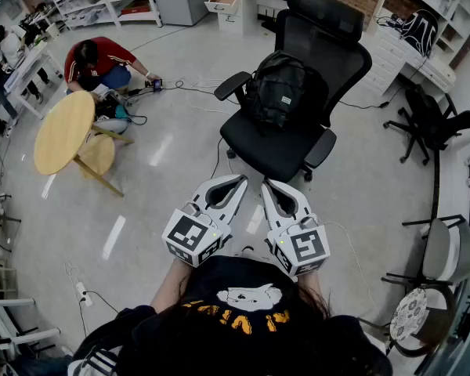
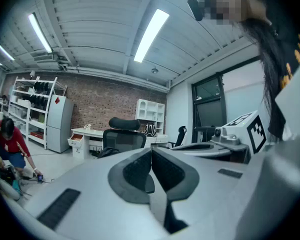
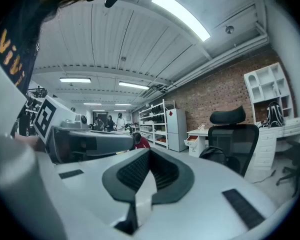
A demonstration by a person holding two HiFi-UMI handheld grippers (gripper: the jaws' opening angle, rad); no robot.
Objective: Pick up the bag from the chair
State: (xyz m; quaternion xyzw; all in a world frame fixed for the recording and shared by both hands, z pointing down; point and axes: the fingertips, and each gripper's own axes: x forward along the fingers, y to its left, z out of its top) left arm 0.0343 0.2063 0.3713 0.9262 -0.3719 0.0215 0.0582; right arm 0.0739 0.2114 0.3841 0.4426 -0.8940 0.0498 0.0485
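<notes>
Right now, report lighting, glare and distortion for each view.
Head view: even light, pale glare streaks on the floor, fisheye-bent edges. Left gripper view: bright ceiling lamp, dark rounded corners. Right gripper view: same dark corners, strip light blown out.

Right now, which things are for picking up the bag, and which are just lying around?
For the job: bag, chair, left gripper and right gripper, both shut and empty.

Just lying about: round table, open drawer, floor cables.
</notes>
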